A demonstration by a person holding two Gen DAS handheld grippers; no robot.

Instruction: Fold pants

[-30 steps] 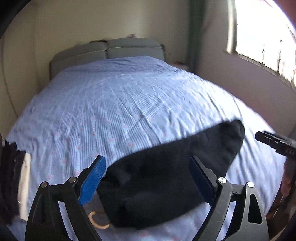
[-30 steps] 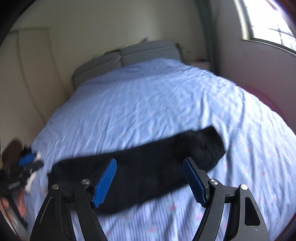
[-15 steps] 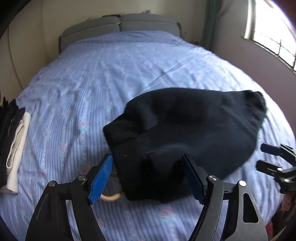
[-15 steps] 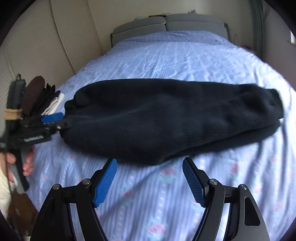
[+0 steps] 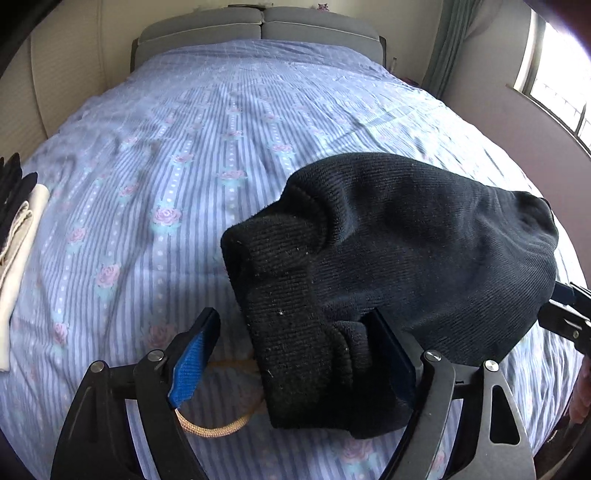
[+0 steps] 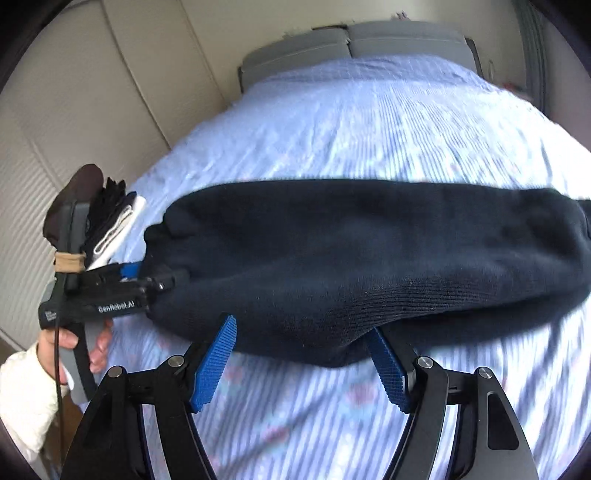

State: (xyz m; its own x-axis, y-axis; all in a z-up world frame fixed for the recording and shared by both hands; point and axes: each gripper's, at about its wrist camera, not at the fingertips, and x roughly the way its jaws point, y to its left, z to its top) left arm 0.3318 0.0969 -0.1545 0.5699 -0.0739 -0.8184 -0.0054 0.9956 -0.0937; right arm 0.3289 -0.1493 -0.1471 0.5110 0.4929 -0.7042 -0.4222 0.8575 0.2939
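Black knit pants lie folded lengthwise across the near part of the bed, a long dark band in the right wrist view. My left gripper is open, its fingers either side of the waistband end, which reaches between them. In the right wrist view the left gripper sits at the pants' left end. My right gripper is open at the pants' near edge, around the middle of the band. Its tip shows at the right edge of the left wrist view.
The bed has a blue striped floral sheet and a grey headboard. A pile of folded dark and white clothes lies at the bed's left edge. A tan cord loop lies under my left gripper. A window is at right.
Both grippers have moved down and in toward the pants. The waistband end now sits between my left fingers, and the pants' near edge has reached my right fingers.
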